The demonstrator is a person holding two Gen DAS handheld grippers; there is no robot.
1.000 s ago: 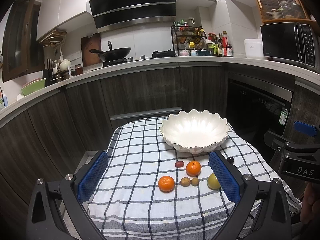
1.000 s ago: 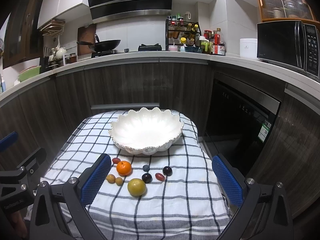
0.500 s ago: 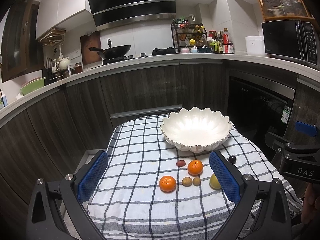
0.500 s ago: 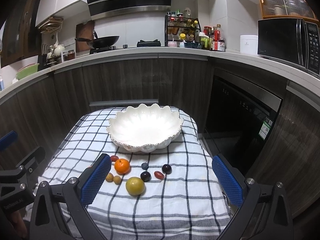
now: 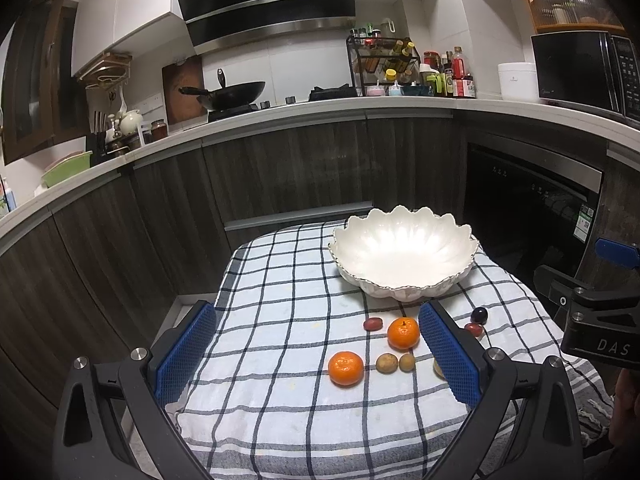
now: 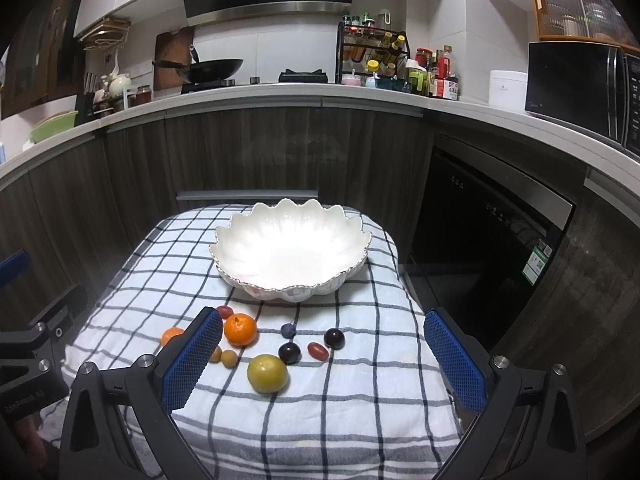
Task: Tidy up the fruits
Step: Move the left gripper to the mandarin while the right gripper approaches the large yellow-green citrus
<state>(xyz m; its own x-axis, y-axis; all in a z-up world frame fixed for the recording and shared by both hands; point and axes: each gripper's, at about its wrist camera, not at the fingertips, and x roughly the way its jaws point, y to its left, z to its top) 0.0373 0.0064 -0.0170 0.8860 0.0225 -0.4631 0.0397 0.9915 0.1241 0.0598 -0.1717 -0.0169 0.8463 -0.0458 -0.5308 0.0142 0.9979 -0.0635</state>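
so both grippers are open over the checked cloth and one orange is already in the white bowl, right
Not quite. The white bowl holds nothing: both oranges lie on the checked cloth, as the left wrist view shows. The left gripper and right gripper are open.

Empty scalloped white bowl [image 6: 290, 250] upright, two oranges [image 6: 240, 329], yellow-green fruit [image 6: 267, 373], dark plums [image 6: 334, 338] loose before it

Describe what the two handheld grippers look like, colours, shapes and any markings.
The left gripper and the right gripper look alike: matte black angular frames with triangular cut-outs and silver round bolt heads, each finger faced with a blue pad of fine grid texture. The right gripper's body, seen from the left camera, carries pale letters "DAS". No cables or sleeves show.
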